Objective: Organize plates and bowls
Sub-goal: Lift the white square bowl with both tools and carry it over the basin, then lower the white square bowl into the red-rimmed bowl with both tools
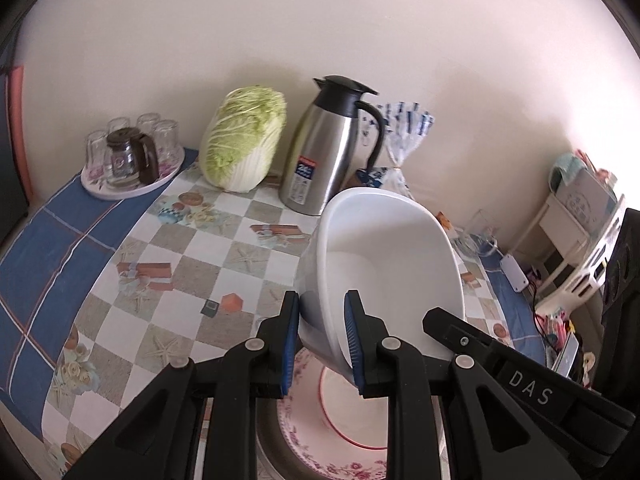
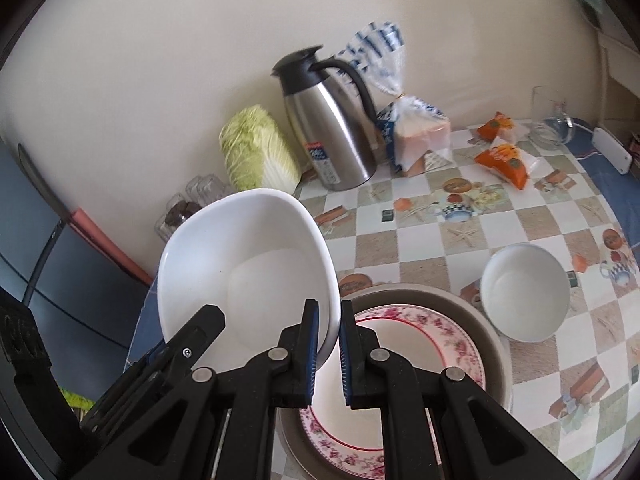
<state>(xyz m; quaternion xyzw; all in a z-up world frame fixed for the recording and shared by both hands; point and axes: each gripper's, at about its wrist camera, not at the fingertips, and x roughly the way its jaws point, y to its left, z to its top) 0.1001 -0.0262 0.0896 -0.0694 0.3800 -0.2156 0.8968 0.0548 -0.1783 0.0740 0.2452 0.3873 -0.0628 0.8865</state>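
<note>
Both grippers hold one large white bowl [image 1: 392, 256], tilted, above a stack of plates. My left gripper [image 1: 324, 340] is shut on the bowl's left rim. My right gripper [image 2: 328, 348] is shut on the bowl's [image 2: 244, 276] right rim. Below lies a pink floral plate [image 2: 400, 360] resting on a larger grey plate [image 2: 492, 336]; the floral plate also shows in the left wrist view [image 1: 308, 432]. A smaller white bowl [image 2: 524, 292] lies tilted against the grey plate's right side.
A steel thermos jug [image 1: 324, 148], a napa cabbage [image 1: 244, 140] and a bread bag [image 2: 420, 136] stand along the wall. A tray of glasses [image 1: 128, 156] sits far left. Orange snack packs [image 2: 504, 160] and a glass [image 2: 548, 120] lie at the right.
</note>
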